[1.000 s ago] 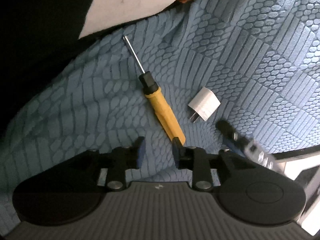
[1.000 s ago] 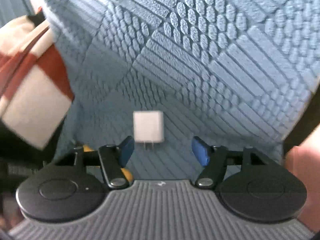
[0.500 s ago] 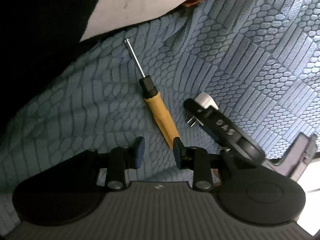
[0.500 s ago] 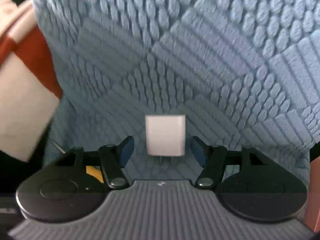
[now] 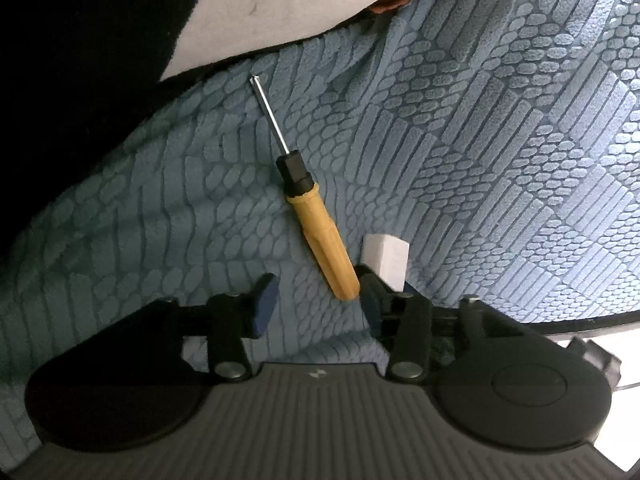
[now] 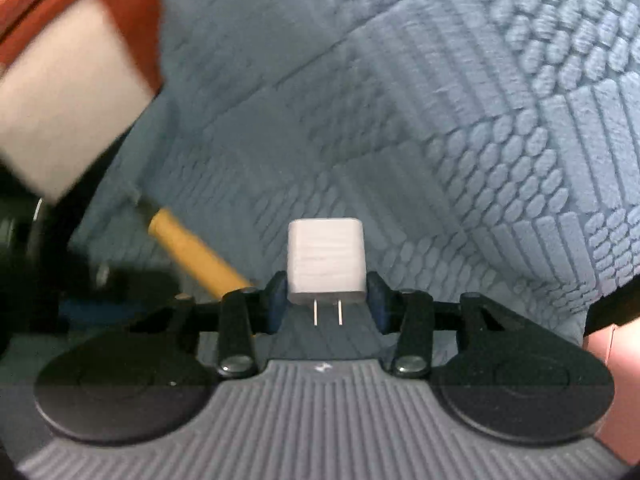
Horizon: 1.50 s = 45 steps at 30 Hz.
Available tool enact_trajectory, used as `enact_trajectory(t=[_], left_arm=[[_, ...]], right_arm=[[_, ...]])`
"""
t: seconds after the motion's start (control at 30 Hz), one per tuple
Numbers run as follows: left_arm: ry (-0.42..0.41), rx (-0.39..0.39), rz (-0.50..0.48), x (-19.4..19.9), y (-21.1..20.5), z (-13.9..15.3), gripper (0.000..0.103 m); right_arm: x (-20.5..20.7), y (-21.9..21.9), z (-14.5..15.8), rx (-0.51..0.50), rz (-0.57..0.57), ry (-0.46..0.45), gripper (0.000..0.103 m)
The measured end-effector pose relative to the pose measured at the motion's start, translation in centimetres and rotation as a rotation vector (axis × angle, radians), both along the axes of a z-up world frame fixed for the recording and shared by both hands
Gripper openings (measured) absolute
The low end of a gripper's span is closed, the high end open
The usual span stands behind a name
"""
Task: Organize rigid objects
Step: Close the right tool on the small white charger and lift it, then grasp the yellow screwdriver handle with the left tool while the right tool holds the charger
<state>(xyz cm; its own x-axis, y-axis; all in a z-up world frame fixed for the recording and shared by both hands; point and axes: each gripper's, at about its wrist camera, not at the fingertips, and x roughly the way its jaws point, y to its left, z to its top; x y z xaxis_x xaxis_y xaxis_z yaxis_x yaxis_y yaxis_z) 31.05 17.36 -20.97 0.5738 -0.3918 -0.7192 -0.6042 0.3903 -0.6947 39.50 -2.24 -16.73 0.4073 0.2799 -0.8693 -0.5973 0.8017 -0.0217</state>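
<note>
R gripper (image 6: 326,300) has its jaws closing round the charger (image 6: 326,258); pads look to be right at its sides, tho blur makes firm contact hard to call. Prongs point back toward the camera, so the flat sides face the pads, prob. why it's approached this way. L gripper (image 5: 316,306) is opening w/ nothing clamped; the screwdriver (image 5: 316,236) butt sits just inside its right jaw, likely just let go or being lined up.

Charger: small white rounded block, two metal prongs, lying on the blue blanket (image 5: 500,180) just beside the screwdriver handle. Screwdriver: yellow handle, black collar, thin steel shaft pointing away.
</note>
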Motion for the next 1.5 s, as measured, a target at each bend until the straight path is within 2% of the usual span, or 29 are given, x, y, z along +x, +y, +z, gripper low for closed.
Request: enact_trajectory(t=[0.23, 0.37, 0.53, 0.67, 0.73, 0.87, 1.0, 1.17, 1.23, 1.3, 1.4, 1.5], left_arm=[[-0.008, 0.008, 0.000, 0.3, -0.1, 0.0, 0.058], [-0.012, 0.077, -0.029, 0.5, -0.8, 0.7, 0.058], [-0.025, 0.169, -0.066, 0.7, -2.1, 1.2, 0.058], [-0.034, 0.294, -0.103, 0.8, -4.0, 2.0, 0.059], [-0.035, 0.351, -0.113, 0.9, -5.0, 2.2, 0.059], [-0.025, 0.425, -0.126, 1.1, -6.6, 2.6, 0.059], [0.016, 0.544, -0.152, 2.0, -9.0, 3.0, 0.058], [0.085, 0.662, -0.148, 2.7, -11.3, 2.8, 0.055], [0.125, 0.686, -0.107, 2.7, -12.0, 2.7, 0.053], [0.145, 0.707, -0.101, 2.9, -12.6, 2.6, 0.053], [0.175, 0.752, -0.129, 3.7, -13.4, 2.5, 0.053], [0.213, 0.799, -0.188, 4.7, -14.3, 2.4, 0.050]], right_arm=[[-1.6, 0.6, -0.2, 0.041, 0.072, 0.081, 0.045], [-4.6, 1.4, 0.6, 0.073, 0.092, 0.136, 0.045], [-7.1, -0.4, 0.8, 0.073, 0.045, 0.118, 0.045], [-8.8, -2.5, 1.7, 0.042, 0.006, 0.048, 0.045], [-8.1, -3.1, 2.9, 0.019, 0.000, 0.018, 0.045], [-9.0, -4.6, 3.5, 0.035, -0.060, -0.013, 0.045], [-9.9, -5.4, 4.0, 0.018, -0.103, -0.059, 0.045], [-9.8, -6.6, 4.2, 0.058, -0.150, -0.028, 0.045], [-10.1, -6.9, 4.6, 0.038, -0.135, -0.050, 0.045], [-9.6, -7.0, 4.8, 0.064, -0.131, -0.050, 0.045], [-8.7, -8.3, 4.8, 0.161, -0.197, 0.012, 0.045], [-8.7, -8.9, 4.5, 0.160, -0.270, 0.005, 0.045]])
